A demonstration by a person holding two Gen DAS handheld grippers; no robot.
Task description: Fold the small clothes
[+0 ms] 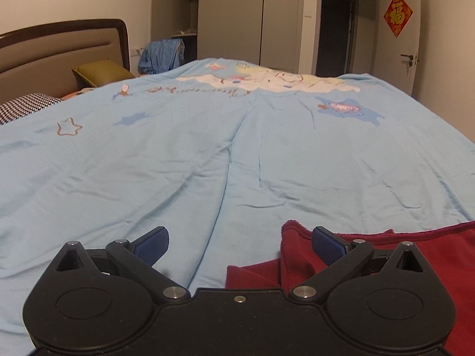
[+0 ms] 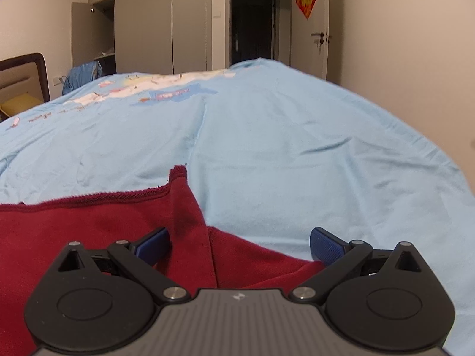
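Gaping wide, both grippers (image 1: 240, 244) (image 2: 240, 244); only right view shows red garment's (image 2: 104, 225) hem corner.

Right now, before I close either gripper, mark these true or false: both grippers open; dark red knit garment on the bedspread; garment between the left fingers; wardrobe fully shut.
1. Both the left gripper and right gripper are open. True.
2. The dark red knit garment lies on the light blue bedspread. True.
3. The garment fills the left gripper's gap. False: mostly bedspread there.
4. The grey wardrobe is fully shut. False: one door stands open.
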